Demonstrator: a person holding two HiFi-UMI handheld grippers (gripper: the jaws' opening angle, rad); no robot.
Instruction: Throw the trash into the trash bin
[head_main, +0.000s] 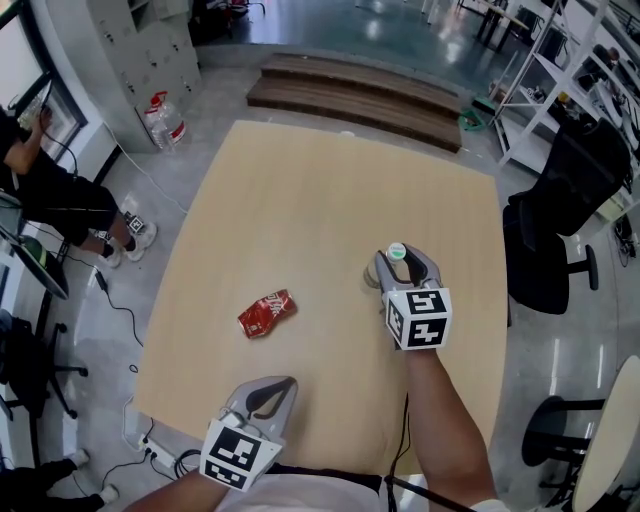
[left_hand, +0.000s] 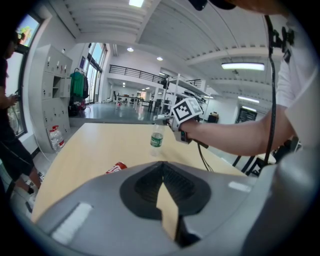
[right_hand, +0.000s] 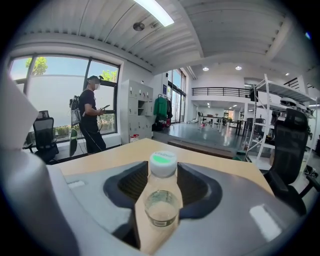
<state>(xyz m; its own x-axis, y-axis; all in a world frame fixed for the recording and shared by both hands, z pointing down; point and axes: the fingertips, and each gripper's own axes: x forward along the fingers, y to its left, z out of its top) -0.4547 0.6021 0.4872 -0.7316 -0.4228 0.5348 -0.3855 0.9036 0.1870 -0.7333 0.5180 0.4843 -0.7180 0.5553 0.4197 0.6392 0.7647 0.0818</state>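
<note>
Right gripper (head_main: 402, 262): I read it clamped on the standing bottle (left_hand: 156, 140), right half of table (head_main: 330, 180), short of the right edge. Left gripper (left_hand: 162, 165): jaws together, empty, at the near edge. Crushed can (head_main: 267, 313): between them, bare wood all round. Chair (head_main: 560, 220): off the right edge

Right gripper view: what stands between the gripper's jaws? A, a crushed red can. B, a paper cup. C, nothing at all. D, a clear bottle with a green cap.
D: the clear bottle with its green cap stands upright between the jaws of the right gripper, which close on it, while the crushed red can lies apart on the table.
</note>
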